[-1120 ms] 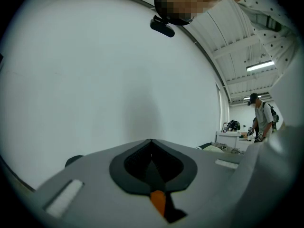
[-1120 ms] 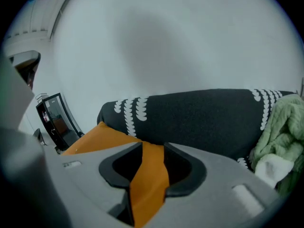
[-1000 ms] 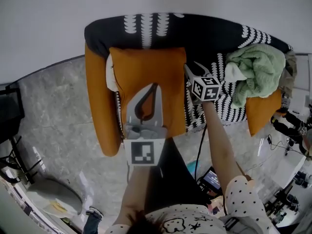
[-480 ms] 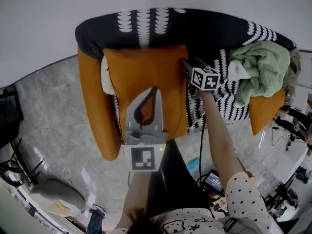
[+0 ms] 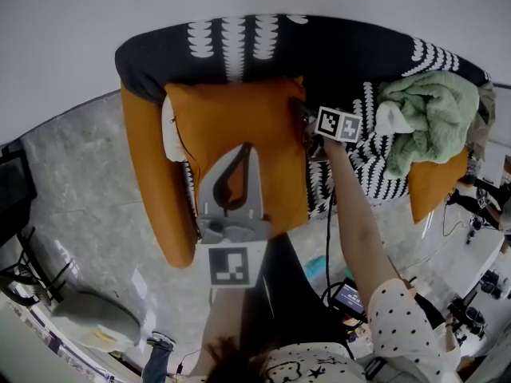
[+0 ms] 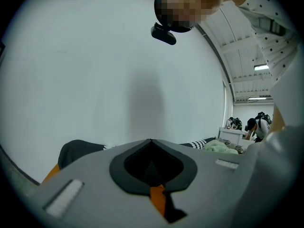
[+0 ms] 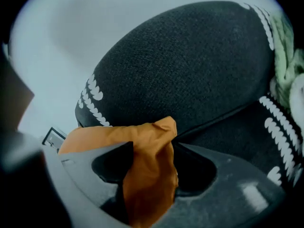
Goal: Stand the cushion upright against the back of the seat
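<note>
Left tool (image 5: 251, 147), over the seat's (image 5: 375, 170) front edge: jaws together, nothing pinched at the tips, hovering above the cushion (image 5: 239, 118) face. Right tool (image 5: 302, 126): jaws have just been opening, now wide, with the cushion's upper right corner loose between them, pads clear. Cushion sits at the seat's left end, top edge against the back (image 5: 335, 50), beside the orange armrest (image 5: 148, 190). Risk: once let go, the soft, puffy rectangle may slump forward; its smooth orange cover likely slides on the knit black-and-white upholstery. Fluffy green cloth (image 5: 427, 114) bunched at the right end.
</note>
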`<action>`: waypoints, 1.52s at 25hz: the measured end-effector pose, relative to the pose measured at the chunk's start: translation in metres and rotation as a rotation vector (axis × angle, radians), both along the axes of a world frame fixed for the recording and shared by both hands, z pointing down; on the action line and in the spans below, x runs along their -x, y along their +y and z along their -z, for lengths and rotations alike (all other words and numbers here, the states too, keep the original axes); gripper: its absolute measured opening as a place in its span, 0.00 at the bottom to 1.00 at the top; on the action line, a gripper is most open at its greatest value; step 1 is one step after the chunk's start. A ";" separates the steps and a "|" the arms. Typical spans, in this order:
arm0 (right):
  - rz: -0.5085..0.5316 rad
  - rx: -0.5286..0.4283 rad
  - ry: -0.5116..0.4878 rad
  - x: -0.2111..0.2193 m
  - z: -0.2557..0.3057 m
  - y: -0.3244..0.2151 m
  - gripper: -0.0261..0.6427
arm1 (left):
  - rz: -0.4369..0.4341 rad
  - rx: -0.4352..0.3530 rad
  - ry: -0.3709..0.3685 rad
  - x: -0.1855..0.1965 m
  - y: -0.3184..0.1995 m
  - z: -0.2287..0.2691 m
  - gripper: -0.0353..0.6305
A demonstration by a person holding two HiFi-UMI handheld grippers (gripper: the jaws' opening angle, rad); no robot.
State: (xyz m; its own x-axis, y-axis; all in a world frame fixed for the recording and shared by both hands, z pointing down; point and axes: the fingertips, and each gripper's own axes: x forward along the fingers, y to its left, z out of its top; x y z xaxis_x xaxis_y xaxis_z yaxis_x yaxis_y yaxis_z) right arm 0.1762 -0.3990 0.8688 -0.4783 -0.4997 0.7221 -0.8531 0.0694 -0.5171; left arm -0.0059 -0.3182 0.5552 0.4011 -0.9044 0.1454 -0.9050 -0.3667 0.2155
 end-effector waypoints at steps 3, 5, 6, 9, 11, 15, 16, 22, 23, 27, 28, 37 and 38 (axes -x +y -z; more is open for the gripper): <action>0.021 0.020 -0.089 0.011 -0.003 0.002 0.33 | 0.001 0.004 0.007 -0.001 -0.006 -0.004 0.05; 0.080 0.013 -0.080 0.020 -0.002 0.003 0.23 | -0.001 0.010 0.011 -0.003 -0.008 -0.006 0.05; 0.117 0.001 -0.049 0.023 -0.001 0.003 0.19 | -0.002 0.014 0.016 -0.005 -0.008 -0.007 0.05; 0.212 -0.050 0.066 0.028 0.006 0.006 0.10 | -0.006 0.017 0.029 -0.010 -0.009 -0.007 0.05; 0.236 -0.084 0.119 0.029 0.011 0.008 0.07 | -0.014 0.019 0.030 -0.013 -0.008 -0.006 0.05; 0.247 -0.154 0.207 0.028 0.024 0.012 0.06 | -0.021 0.013 0.032 -0.016 -0.005 0.000 0.05; 0.244 -0.168 0.221 0.028 0.028 0.014 0.06 | -0.023 0.014 0.032 -0.016 -0.004 0.002 0.05; 0.205 -0.244 0.253 0.026 0.060 0.027 0.05 | -0.027 0.001 0.025 -0.015 0.003 0.018 0.05; 0.198 -0.256 0.254 0.025 0.065 0.029 0.05 | -0.025 -0.004 0.027 -0.014 0.003 0.022 0.05; 0.174 -0.283 0.252 0.025 0.086 0.037 0.05 | -0.027 -0.003 0.033 -0.014 0.011 0.033 0.05; 0.172 -0.289 0.252 0.027 0.092 0.039 0.05 | -0.030 -0.005 0.030 -0.013 0.014 0.036 0.05; 0.162 -0.371 0.229 0.045 0.155 0.041 0.05 | -0.051 -0.039 0.022 -0.002 0.026 0.081 0.05; 0.168 -0.385 0.227 0.048 0.164 0.041 0.05 | -0.053 -0.048 0.022 -0.001 0.027 0.087 0.05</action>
State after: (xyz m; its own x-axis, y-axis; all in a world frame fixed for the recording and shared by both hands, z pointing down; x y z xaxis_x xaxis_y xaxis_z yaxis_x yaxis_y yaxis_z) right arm 0.1285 -0.3584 0.7046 -0.4271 -0.6806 0.5953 -0.9021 0.3658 -0.2290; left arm -0.0047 -0.2912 0.4682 0.4510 -0.8877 0.0924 -0.8794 -0.4242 0.2162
